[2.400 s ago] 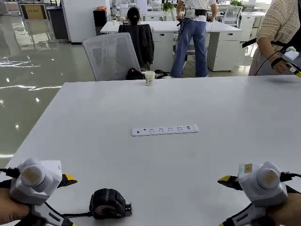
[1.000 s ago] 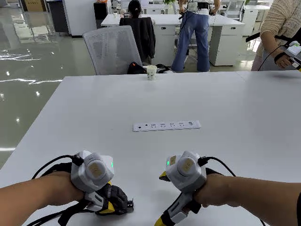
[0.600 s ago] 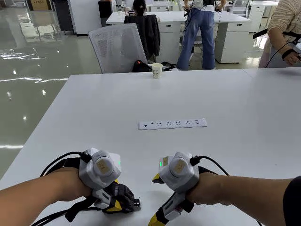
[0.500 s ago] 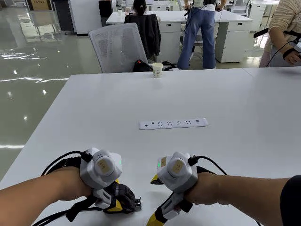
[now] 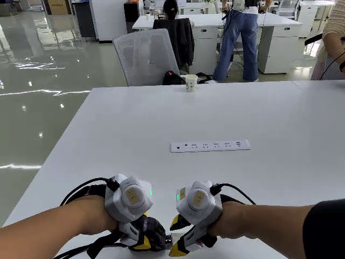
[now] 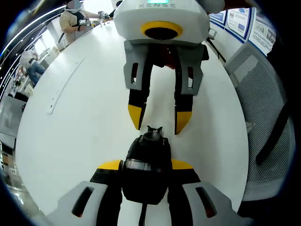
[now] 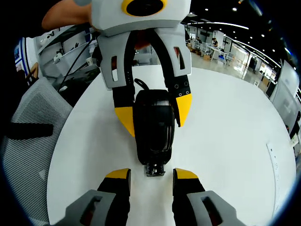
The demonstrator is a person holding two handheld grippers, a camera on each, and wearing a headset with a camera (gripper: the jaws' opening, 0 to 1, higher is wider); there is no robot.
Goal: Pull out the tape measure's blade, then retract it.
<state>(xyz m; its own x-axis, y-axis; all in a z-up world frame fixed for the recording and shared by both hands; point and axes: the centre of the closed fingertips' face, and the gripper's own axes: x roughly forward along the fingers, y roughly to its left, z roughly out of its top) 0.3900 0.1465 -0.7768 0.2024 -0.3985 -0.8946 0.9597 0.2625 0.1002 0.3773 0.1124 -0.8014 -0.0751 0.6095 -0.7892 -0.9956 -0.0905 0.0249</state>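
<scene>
while the tape measure sits low at the near edge of the white table, close in front of the person, the left gripper has its two yellow-tipped jaws pressed against the flat sides of the black case, one on each side, so it is clamped on the case. whether the case rests on the tabletop or is held just off it cannot be told. the right gripper faces the left one nose to nose. its jaws stand apart, with the small metal end hook of the blade between the yellow tips and a gap on either side, so it grips nothing. the hook sits tight at the mouth of the case. in the right gripper view the tape measure runs lengthways away from the camera, held at its far part by the left gripper. in the left gripper view the right gripper comes down from the top, its tips just beyond the hook. from the head view the left gripper and the right gripper are just beside each other, with the tape measure between them and a forearm behind each. farther up the table lies a white power strip, well apart from the grippers. a paper cup stands at the far edge, with a grey mesh chair behind it.
</scene>
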